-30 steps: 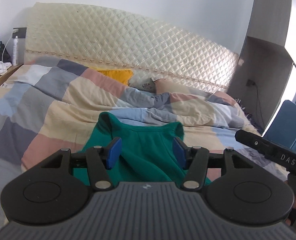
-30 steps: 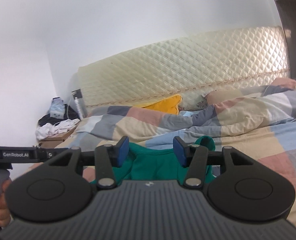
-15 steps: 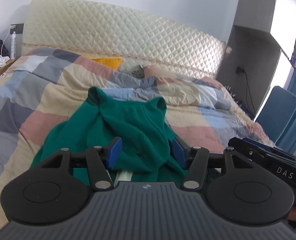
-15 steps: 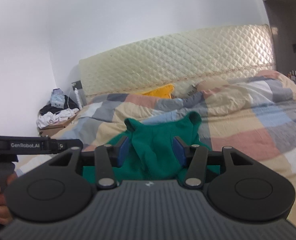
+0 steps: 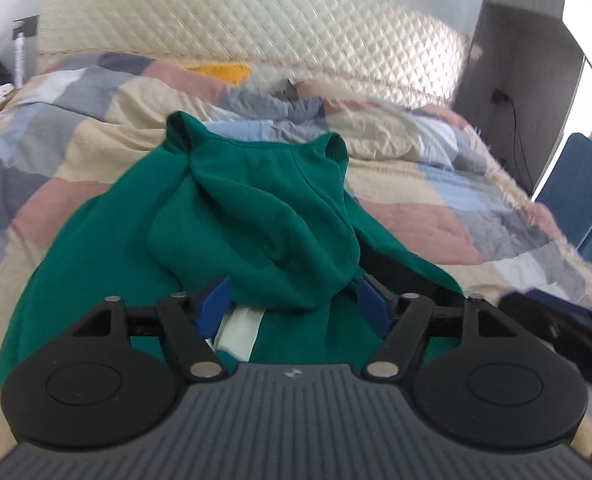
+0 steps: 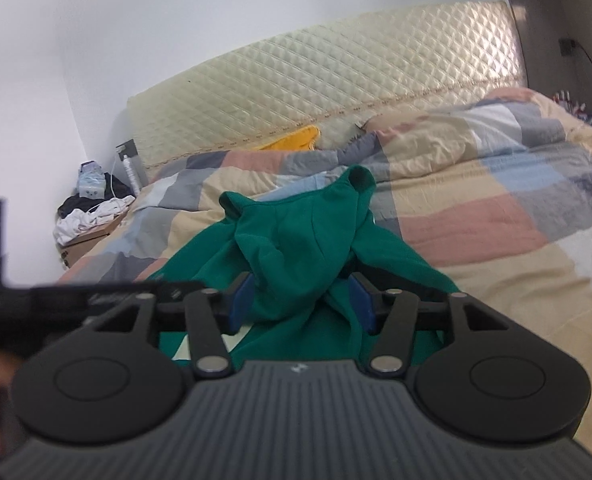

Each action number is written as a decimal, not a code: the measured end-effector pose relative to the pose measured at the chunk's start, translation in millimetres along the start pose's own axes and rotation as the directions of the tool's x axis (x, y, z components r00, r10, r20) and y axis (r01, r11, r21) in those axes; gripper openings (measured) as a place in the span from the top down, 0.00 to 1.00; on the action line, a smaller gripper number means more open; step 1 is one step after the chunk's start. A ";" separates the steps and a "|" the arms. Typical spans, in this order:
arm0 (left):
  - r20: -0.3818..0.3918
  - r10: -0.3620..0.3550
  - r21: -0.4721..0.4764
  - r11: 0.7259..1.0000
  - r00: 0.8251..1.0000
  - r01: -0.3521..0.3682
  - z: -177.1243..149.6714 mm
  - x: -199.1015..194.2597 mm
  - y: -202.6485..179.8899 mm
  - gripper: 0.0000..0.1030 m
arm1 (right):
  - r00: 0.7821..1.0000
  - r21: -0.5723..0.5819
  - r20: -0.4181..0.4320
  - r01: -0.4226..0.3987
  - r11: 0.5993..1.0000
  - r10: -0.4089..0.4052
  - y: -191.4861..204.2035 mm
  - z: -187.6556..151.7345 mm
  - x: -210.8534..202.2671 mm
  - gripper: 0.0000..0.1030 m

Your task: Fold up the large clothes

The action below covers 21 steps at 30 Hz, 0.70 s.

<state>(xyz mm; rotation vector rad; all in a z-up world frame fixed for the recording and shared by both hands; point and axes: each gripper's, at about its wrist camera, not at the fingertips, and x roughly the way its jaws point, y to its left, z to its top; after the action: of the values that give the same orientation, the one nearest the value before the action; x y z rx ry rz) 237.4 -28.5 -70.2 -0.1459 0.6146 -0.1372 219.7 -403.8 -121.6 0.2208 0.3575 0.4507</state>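
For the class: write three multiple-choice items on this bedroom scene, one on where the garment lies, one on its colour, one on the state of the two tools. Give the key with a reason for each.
1. Where does the hooded garment lie?
A. on the checked quilt
B. on the blue chair
C. on the bedside stand

2. What colour is the garment?
A. yellow
B. green
C. grey

3. How do the left tool and right tool stand?
A. both clamped flat together with nothing between
B. both out of sight
C. both apart, with cloth between their pads

Key:
1 A, the garment is spread over the quilt in both views.
2 B, it is plainly green; only a pillow by the headboard is yellow.
3 C, both tools' jaws are opening, with green cloth bunched in each gap.
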 end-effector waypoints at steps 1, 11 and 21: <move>-0.009 0.001 0.007 1.000 1.000 -0.001 6.1 10.4 -0.2 0.27 | 1.000 0.005 -0.003 0.008 1.000 -0.008 -3.9 -0.6 3.9 0.32; -0.181 -0.012 0.019 1.000 0.983 0.015 51.2 138.6 -20.5 0.26 | 0.983 0.136 -0.120 0.157 0.978 -0.142 -48.4 -10.5 67.9 0.21; -0.310 0.176 0.121 0.982 0.934 -0.145 98.0 232.4 -25.2 0.93 | 0.975 0.146 -0.182 0.155 0.977 -0.128 -57.2 -17.0 95.3 0.21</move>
<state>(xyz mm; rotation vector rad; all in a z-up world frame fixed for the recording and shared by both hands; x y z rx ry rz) 480.3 -83.6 -117.4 0.0223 0.9398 -0.0312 315.2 -407.8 -180.8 0.3107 0.5758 0.3002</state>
